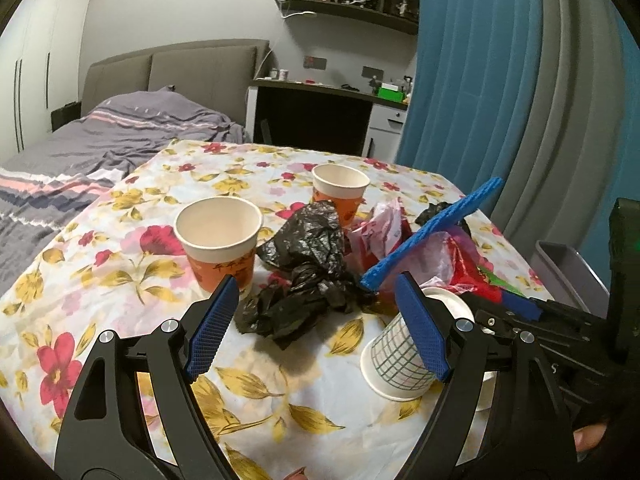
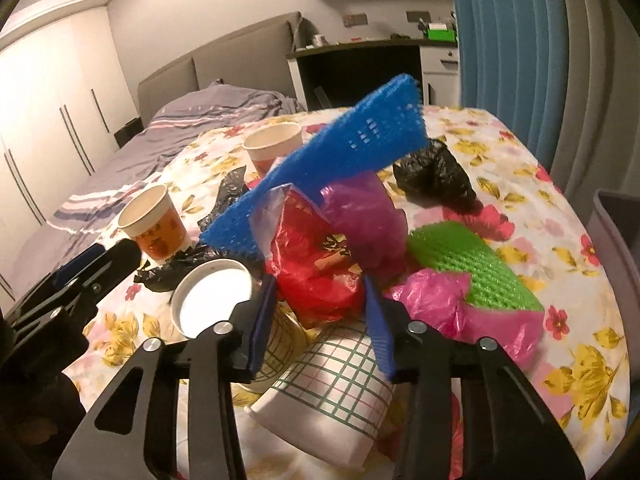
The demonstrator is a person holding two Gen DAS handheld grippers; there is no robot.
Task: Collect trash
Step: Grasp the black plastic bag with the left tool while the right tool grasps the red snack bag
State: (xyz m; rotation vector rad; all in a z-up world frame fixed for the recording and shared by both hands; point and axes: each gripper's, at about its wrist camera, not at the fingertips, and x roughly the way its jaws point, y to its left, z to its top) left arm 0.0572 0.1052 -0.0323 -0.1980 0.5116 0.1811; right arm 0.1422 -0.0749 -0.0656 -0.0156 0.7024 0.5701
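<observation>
The desk under its flowered cloth carries the trash heap at its near middle. A red bag lies straight ahead of the right claw, whose half-narrowed jaws flank its near end; whether the pads press it I cannot tell. The left claw hovers wide and empty, pointing at the black bag.

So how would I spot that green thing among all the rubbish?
Start at the flowered tablecloth and find the heap of plastic bags on its right side. The green mesh pad lies at the heap's right edge, half tucked into a pink bag. It is the only green piece; the blue mesh pad sticks up tilted above the heap instead.
</observation>
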